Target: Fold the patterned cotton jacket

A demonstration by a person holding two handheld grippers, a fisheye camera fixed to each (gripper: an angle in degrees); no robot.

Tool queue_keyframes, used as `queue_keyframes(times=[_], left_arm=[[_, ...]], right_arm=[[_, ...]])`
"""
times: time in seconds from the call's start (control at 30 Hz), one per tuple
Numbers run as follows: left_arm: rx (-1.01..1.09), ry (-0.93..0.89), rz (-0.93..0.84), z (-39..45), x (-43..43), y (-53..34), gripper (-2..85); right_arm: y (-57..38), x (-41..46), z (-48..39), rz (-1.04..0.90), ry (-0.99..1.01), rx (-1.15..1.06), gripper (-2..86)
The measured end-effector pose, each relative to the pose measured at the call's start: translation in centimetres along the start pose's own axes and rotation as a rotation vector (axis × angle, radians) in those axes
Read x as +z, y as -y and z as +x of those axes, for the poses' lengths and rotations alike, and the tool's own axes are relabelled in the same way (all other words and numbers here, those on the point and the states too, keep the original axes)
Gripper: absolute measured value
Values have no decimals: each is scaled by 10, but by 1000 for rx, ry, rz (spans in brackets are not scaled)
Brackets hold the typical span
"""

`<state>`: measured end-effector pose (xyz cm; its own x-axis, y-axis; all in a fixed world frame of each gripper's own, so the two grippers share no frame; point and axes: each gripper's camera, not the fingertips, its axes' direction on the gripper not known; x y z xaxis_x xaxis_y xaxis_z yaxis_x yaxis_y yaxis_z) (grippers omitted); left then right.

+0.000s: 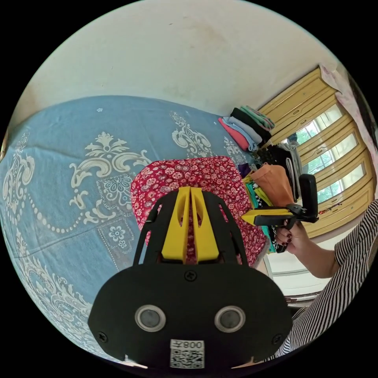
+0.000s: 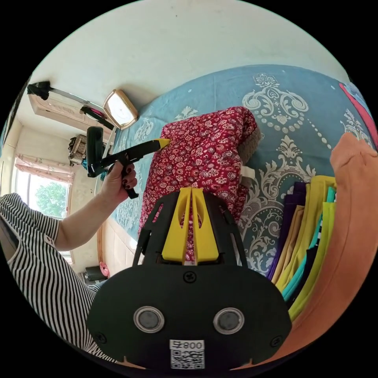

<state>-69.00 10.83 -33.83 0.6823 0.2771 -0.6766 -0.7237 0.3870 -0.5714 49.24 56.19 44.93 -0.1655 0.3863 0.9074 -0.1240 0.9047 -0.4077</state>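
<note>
Currently both grippers, left [image 1: 190,189] and right [image 2: 191,189], are closed on the jacket [image 1: 204,177] edge, jaws pinched together. Jacket lies on the bed [image 1: 78,157], folded compact beside stacked clothes [image 2: 315,220]. Folding appears nearly complete; placement remains.

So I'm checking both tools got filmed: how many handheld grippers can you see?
2. The left gripper has its jaws together over the red floral jacket; the right gripper reaches the jacket's edge from the person's hand.
</note>
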Motion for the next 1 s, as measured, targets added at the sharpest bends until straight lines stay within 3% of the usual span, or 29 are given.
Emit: queue_keyframes(times=[0.1, 0.23, 0.33, 0.47, 0.67, 0.8, 1.0], left_arm=[[17, -98, 26, 2, -24, -23, 1], [-3, -96, -100, -12, -9, -55, 1], [-78, -182, -95, -37, -10, -61, 1], [-38, -148, -97, -44, -34, -65, 2], [-157, -133, -106, -80, -72, -101, 12], [-212, -126, -170, -106, -81, -116, 44], [-424, -211, -126, -165, -101, -141, 147]], right_arm=[[-21, -11, -4, 44, -18, 5, 1], [-49, 5, 3, -20, -12, 42, 1], [-68, 26, 16, -24, -12, 62, 1], [-80, 26, 20, -41, 18, 72, 1], [-116, 28, 15, -23, 53, 112, 2], [-135, 42, 29, -8, 62, 134, 6], [-155, 17, 42, 67, 149, 152, 42]])
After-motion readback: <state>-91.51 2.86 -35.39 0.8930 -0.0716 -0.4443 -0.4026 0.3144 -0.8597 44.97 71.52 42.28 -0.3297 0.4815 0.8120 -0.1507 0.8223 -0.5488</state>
